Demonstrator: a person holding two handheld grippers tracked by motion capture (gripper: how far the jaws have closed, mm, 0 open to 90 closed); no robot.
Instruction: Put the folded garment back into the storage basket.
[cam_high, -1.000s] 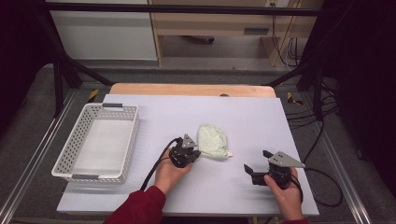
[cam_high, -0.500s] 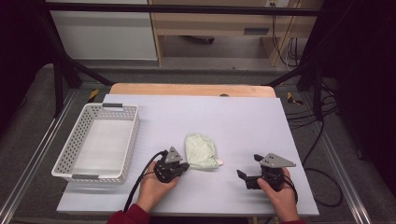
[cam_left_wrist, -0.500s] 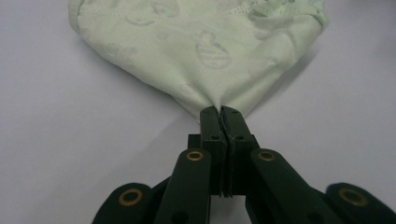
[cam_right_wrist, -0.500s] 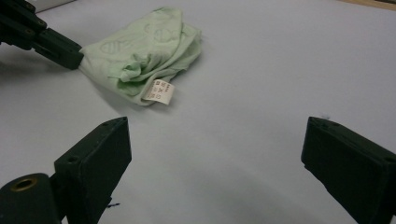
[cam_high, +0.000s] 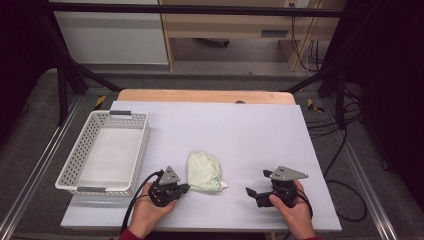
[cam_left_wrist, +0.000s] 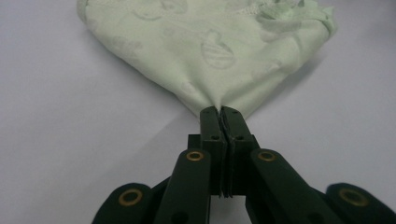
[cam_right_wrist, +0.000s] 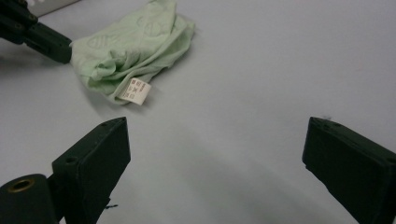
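A: Cloth status?
B: Pale green cloth lies crumpled on the desk, near the front edge, between both hands. Faint printed pattern, white care label sticking out at its right side.
A: Left tool?
B: Left tool is clamped together on one pinched corner of the cloth; fabric fans out from the tips.
A: Right?
B: Right tool has its jaws wide apart, nothing between them, sitting on the desk right of the cloth, not touching it.
A: Basket?
B: White basket sits at the left, apart from the cloth.
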